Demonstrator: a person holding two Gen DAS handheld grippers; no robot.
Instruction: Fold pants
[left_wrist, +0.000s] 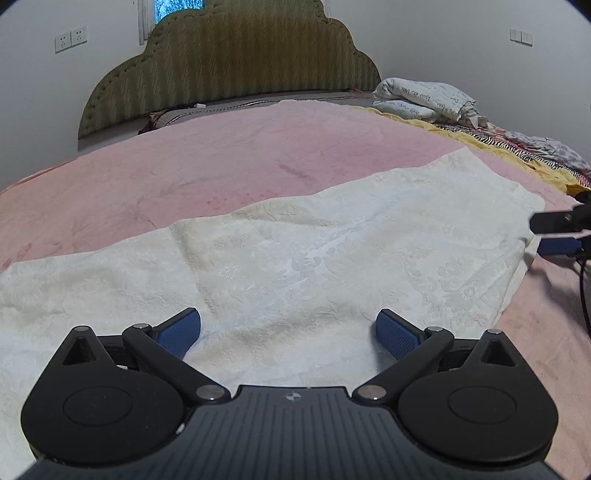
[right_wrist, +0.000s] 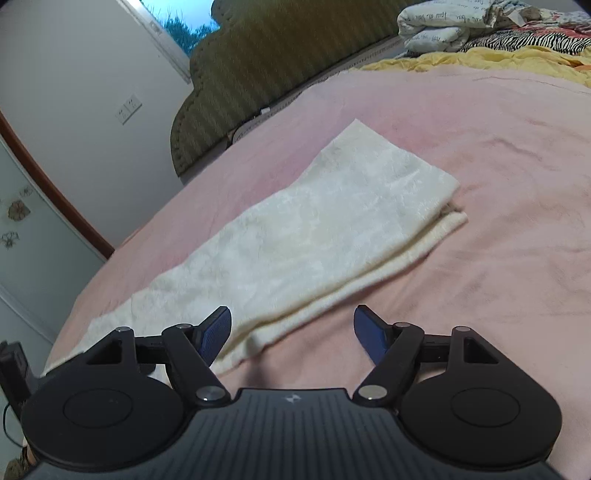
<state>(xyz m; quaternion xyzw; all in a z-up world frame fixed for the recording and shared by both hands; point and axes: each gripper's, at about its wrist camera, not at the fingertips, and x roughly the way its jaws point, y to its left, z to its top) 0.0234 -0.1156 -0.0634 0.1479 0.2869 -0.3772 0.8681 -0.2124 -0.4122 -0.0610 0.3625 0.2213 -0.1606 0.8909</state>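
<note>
The cream pants (right_wrist: 314, 236) lie folded lengthwise on the pink bedspread (right_wrist: 480, 166) of the bed. The left tool (left_wrist: 289, 330) hovers over them, released and spread wide, gripping nothing. The right tool (right_wrist: 291, 332) is also released, at the pants' near edge. The folded white quilt (left_wrist: 424, 98) carries cursive writing, unreadable.

Both wrist views low, near, sharing pants (left_wrist: 332, 251) on bed (right_wrist: 480, 155)
</note>
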